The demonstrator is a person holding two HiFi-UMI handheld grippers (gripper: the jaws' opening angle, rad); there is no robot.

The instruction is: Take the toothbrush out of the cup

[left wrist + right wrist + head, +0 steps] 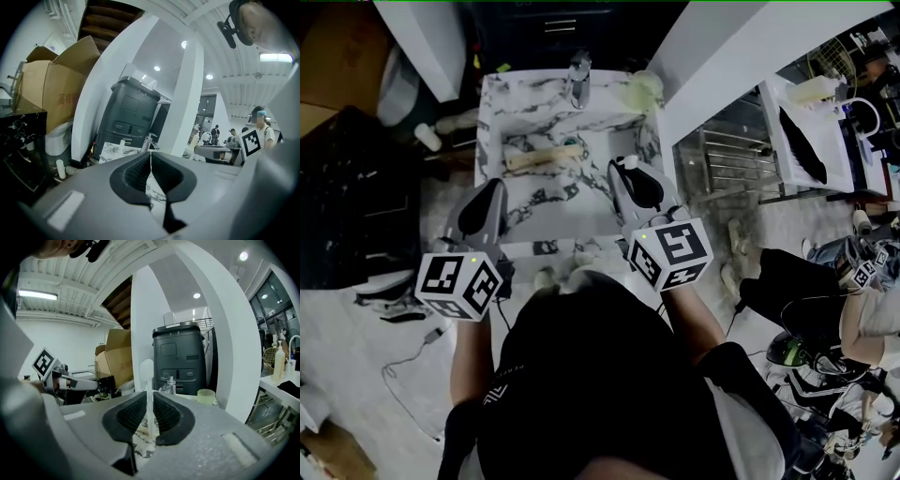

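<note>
Gripping slim white toothbrush [146, 370] upright, bristle head up, in right tongs [150, 401] clamped on its handle, above near right of marble counter [502, 103], well apart from pale cup [206, 396] at far right. Left tongs [151, 157] pressed together on nothing. Probably light, stiff, slightly slippery; best pinched mid-handle, not at bristles.

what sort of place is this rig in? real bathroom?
Probably a mock washbasin station in an open lab or workshop, not a home bathroom: a marble-pattern sink with a faucet stands among cardboard boxes, and another person nearby has a marker cube.
</note>
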